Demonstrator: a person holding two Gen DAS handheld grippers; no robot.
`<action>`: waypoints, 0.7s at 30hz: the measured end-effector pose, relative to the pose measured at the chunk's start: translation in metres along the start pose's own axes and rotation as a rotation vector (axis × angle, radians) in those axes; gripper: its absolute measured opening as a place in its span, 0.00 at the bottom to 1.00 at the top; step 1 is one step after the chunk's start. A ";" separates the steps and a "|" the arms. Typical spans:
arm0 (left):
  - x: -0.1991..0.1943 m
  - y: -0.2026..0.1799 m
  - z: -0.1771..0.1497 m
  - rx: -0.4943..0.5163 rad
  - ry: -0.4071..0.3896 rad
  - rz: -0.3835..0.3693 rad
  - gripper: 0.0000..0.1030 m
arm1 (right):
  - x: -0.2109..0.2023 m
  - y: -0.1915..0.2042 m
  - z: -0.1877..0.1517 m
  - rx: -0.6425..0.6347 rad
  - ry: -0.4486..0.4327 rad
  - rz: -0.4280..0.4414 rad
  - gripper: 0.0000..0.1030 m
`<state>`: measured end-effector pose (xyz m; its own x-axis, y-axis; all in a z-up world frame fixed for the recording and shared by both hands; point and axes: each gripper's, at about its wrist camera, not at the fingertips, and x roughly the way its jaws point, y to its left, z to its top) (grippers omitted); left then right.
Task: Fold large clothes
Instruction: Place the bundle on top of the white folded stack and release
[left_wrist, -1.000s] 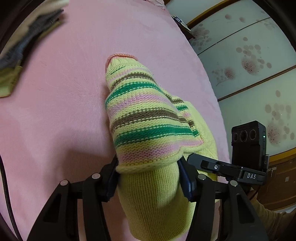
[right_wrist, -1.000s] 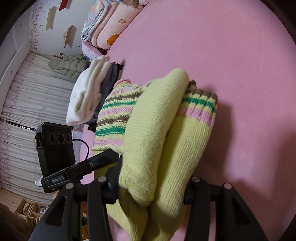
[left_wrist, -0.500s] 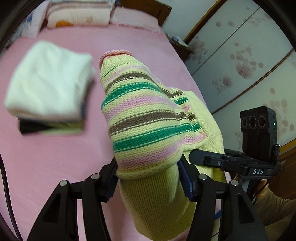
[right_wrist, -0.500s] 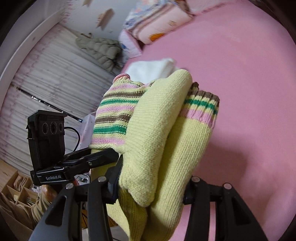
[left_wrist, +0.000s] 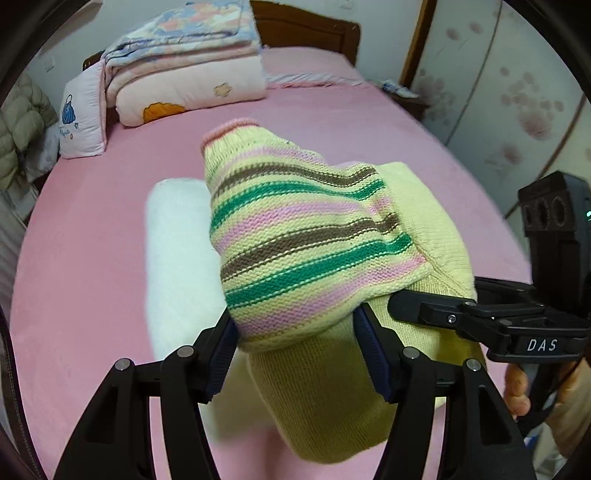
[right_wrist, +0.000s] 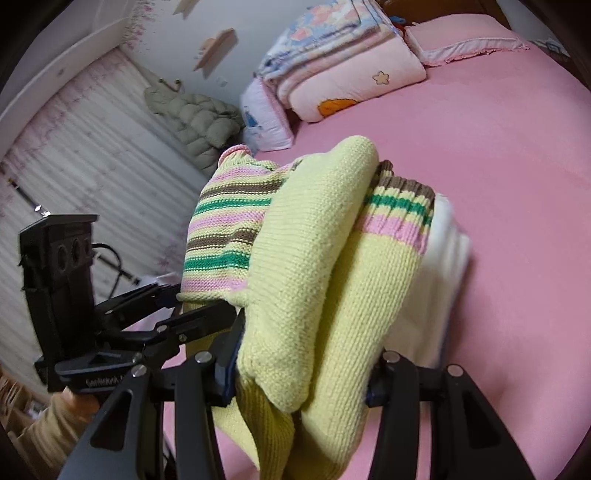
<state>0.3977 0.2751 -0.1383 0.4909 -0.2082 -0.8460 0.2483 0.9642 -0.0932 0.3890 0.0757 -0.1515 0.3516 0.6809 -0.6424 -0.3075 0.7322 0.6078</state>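
Folded sweater (left_wrist: 310, 243) is carried above the bed (left_wrist: 92, 229) over the white stack (left_wrist: 177, 258), right hand-held gripper (right_wrist: 303, 365) clamping one end while the left hand-held gripper (left_wrist: 295, 332), jaws opening, may drop its end and undo the fold.

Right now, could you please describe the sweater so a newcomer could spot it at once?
Find the pink bed. Above it both grippers carry a folded knit bundle, over a white pile. That sweater is pale yellow with green, pink and brown stripes; nothing else nearby is striped.
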 end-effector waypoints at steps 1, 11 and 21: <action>0.019 0.012 0.002 -0.004 0.017 0.025 0.60 | 0.022 -0.005 0.006 0.002 0.007 -0.032 0.47; 0.084 0.011 -0.006 0.029 -0.019 0.029 0.90 | 0.086 -0.047 0.003 0.099 0.065 -0.232 0.70; 0.039 0.000 -0.042 -0.128 0.028 0.030 0.91 | 0.037 -0.003 -0.001 -0.032 0.076 -0.380 0.71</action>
<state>0.3818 0.2739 -0.1935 0.4728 -0.1766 -0.8633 0.1243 0.9833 -0.1330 0.4020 0.0990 -0.1773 0.3796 0.3594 -0.8525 -0.1960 0.9318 0.3056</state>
